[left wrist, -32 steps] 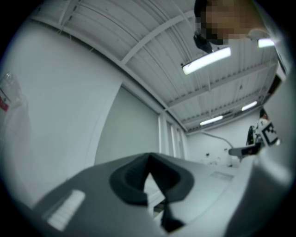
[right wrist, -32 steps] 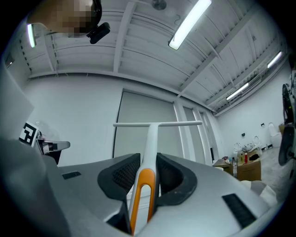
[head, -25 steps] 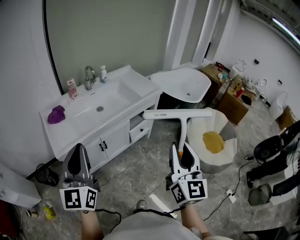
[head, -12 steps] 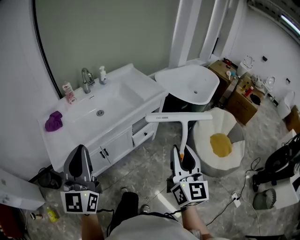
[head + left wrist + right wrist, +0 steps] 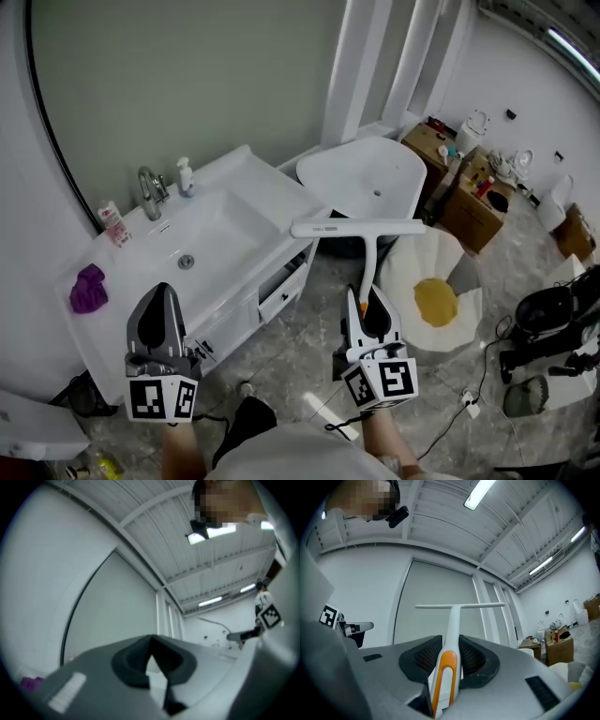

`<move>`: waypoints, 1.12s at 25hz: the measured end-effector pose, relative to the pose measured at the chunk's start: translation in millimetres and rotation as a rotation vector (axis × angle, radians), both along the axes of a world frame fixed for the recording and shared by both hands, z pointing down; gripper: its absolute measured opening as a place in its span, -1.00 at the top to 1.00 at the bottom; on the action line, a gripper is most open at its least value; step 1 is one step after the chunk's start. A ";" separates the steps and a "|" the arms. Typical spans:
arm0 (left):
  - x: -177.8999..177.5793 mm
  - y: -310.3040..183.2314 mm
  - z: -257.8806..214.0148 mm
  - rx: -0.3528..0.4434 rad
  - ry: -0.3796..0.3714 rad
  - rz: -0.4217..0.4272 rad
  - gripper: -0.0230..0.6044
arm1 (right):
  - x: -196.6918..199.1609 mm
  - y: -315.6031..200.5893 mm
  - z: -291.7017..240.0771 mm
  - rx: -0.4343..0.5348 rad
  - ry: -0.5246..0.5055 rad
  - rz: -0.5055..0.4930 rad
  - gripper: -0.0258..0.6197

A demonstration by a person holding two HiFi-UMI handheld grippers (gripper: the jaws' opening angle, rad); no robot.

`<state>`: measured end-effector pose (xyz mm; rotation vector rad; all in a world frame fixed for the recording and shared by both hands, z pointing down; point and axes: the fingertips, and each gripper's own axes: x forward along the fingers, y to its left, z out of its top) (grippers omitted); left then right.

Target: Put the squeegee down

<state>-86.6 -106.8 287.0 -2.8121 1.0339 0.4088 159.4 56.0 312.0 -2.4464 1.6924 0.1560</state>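
Item one: right gripper (image 5: 367, 315), hand-held, marker cube at its near end; its jaws are clamped on the handle of the squeegee (image 5: 357, 229), as is seen plainly in the right gripper view, where the black pads press on both sides of the handle. The squeegee is white with an orange inlay at the gripped end; its handle runs away from the jaws and its long blade lies crosswise at the far end. It is held in the air and is set on no surface; in the head view the blade is seen over the gap between the vanity (image 5: 246, 212) and the white basin (image 5: 364, 176). Item two: left gripper (image 5: 157, 317), likewise hand-held and fitted with a marker cube; its jaws are brought together at the tips with nothing held between them, and it is kept well apart from the right gripper, in front of the vanity's cabinet doors. Item three: vanity, white, with an inset sink, a chrome faucet (image 5: 149, 192), a small pump bottle (image 5: 186, 175) just beside the faucet, a pink-labelled bottle (image 5: 112, 221) further left, and a purple cloth (image 5: 88, 289) laid near the left end. Item four: white tub (image 5: 464, 298) on the grey tiled floor (image 5: 305, 342), with something yellow inside. Item five: cardboard boxes (image 5: 466, 208) stacked by the far wall, with small items on top.
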 end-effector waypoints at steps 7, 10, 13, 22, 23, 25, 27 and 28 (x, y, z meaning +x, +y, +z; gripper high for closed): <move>11.0 -75.8 -6.2 -0.002 0.015 0.015 0.90 | 12.7 -72.2 -6.3 0.007 -0.003 0.014 0.58; 7.1 -107.7 -2.8 -0.018 0.019 0.003 0.90 | 13.3 -103.3 -6.6 0.011 -0.016 0.008 0.58; 5.3 -132.3 0.5 -0.024 0.011 0.006 0.90 | 11.5 -127.4 -5.6 0.014 -0.018 0.012 0.58; 29.2 -181.6 9.4 -0.050 0.016 0.060 0.90 | 22.2 -172.7 4.9 -0.042 -0.012 0.019 0.58; 33.9 -186.2 10.3 -0.052 0.017 0.064 0.90 | 26.2 -177.1 7.0 -0.053 -0.009 0.021 0.58; 44.7 -195.0 11.9 -0.053 0.022 0.074 0.90 | 36.4 -188.0 11.5 -0.070 -0.012 0.019 0.58; 55.7 -203.7 13.9 -0.051 0.017 0.081 0.90 | 48.4 -202.1 15.0 -0.084 -0.018 0.010 0.58; 60.5 -208.8 15.0 -0.049 0.011 0.078 0.90 | 54.8 -210.5 16.7 -0.090 -0.019 0.005 0.58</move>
